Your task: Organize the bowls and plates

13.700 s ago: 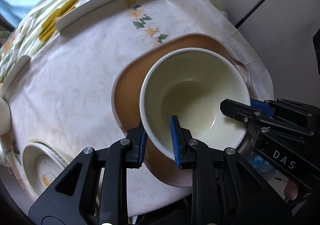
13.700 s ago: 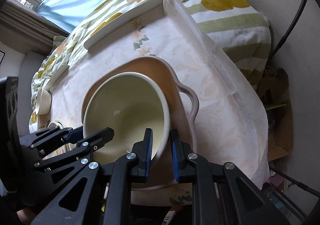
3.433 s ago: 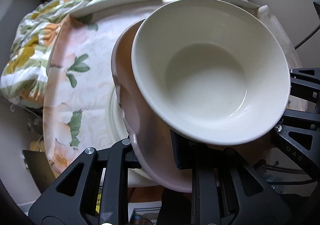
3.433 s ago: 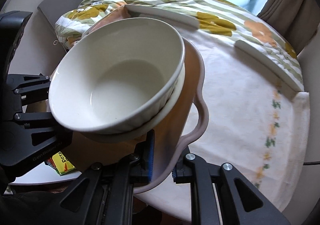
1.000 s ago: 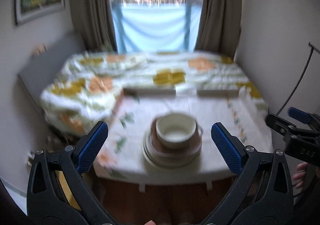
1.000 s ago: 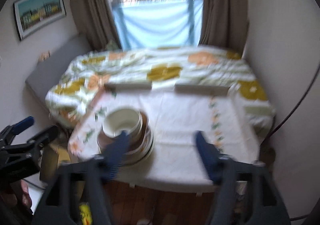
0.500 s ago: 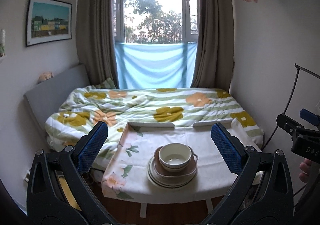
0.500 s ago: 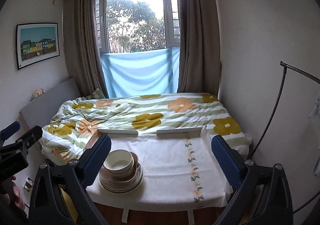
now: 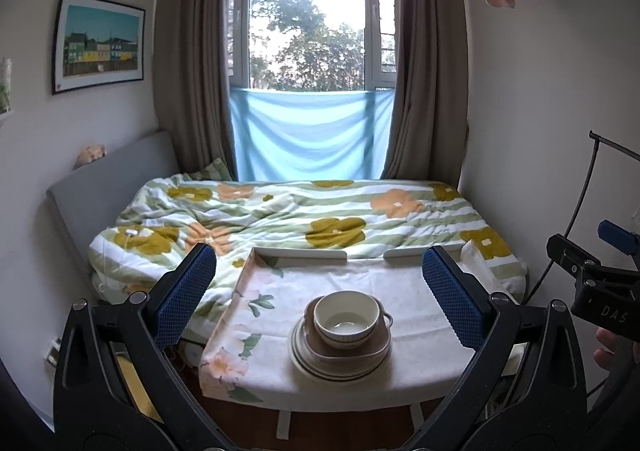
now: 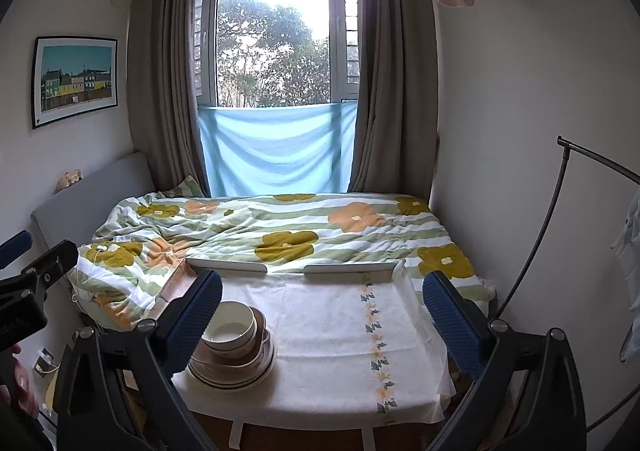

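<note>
A cream bowl sits in a brown handled dish on a stack of cream plates, near the front of the cloth-covered table. The same stack shows at the table's left front in the right wrist view, with the bowl on top. My left gripper is wide open and empty, held well back from the table. My right gripper is wide open and empty, also well back.
A bed with a floral duvet lies behind the table under a curtained window. White rails edge the table's far side. A black stand pole rises at the right wall. The floor shows under the table.
Both grippers have let go of the dish and bowl, opened wide and pulled far back from the table. In the last half second the views barely shift.
</note>
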{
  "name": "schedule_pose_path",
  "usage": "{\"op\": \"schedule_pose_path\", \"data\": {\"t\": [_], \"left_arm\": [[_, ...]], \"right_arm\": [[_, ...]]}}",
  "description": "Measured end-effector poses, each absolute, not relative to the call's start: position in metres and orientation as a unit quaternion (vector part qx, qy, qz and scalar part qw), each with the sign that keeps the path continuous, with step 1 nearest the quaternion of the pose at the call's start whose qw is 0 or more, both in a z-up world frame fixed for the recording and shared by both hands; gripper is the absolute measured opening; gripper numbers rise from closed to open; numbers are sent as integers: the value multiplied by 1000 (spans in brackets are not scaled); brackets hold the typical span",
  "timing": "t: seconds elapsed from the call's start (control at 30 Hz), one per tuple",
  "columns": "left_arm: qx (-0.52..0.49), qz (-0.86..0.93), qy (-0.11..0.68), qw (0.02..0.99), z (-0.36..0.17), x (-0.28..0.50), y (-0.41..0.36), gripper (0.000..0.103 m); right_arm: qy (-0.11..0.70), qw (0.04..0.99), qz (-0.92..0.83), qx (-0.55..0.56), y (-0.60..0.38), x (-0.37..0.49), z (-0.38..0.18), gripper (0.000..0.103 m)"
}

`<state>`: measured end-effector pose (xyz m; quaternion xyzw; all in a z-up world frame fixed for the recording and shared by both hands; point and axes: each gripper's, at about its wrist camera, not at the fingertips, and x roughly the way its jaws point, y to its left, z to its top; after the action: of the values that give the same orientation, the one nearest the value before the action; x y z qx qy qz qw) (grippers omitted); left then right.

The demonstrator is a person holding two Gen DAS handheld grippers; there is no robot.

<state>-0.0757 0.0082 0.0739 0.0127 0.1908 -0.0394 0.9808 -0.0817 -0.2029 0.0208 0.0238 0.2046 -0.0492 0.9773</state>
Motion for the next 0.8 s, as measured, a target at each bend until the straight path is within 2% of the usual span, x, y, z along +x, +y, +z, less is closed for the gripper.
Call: {"op": "schedule_pose_path", "data": {"t": [0.8], "left_arm": [[23,-37,186,982,72,-81,0,102]], "right_arm": [[216,975,-51,31,-211,-85,19,101]]}}
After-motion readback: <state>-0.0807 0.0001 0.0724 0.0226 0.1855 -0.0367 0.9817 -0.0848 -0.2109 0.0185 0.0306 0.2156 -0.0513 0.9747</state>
